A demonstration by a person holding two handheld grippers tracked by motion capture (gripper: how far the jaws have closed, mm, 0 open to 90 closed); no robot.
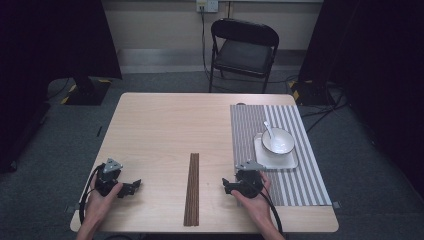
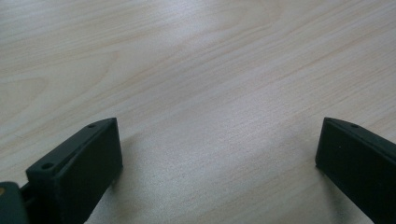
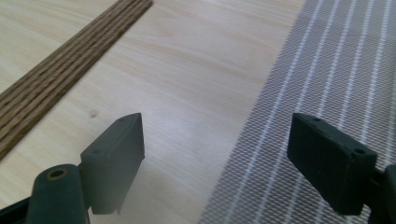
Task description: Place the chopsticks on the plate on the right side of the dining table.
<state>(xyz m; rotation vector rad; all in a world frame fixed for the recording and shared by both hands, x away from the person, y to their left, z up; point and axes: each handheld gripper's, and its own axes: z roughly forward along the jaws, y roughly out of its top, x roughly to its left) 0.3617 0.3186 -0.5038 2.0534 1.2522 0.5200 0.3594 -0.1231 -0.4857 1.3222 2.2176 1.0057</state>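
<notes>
A long dark brown ribbed wooden strip (image 1: 191,189) lies lengthwise on the light wood table (image 1: 160,125), near its front edge. My left gripper (image 1: 130,188) rests at the front left, jaws toward the strip; in the left gripper view it (image 2: 217,126) stands open over bare tabletop. My right gripper (image 1: 228,185) sits to the strip's right at the edge of a grey striped placemat (image 1: 250,125). Seen in the right gripper view, it (image 3: 215,119) is open and holds nothing, the strip (image 3: 70,60) to its left and the placemat (image 3: 336,70) to its right.
On the placemat stands a white square plate (image 1: 265,161) holding a white bowl (image 1: 278,141) with a white spoon (image 1: 268,129) in it. A black folding chair (image 1: 242,50) stands beyond the table's far edge. Dark stands and cables flank the table.
</notes>
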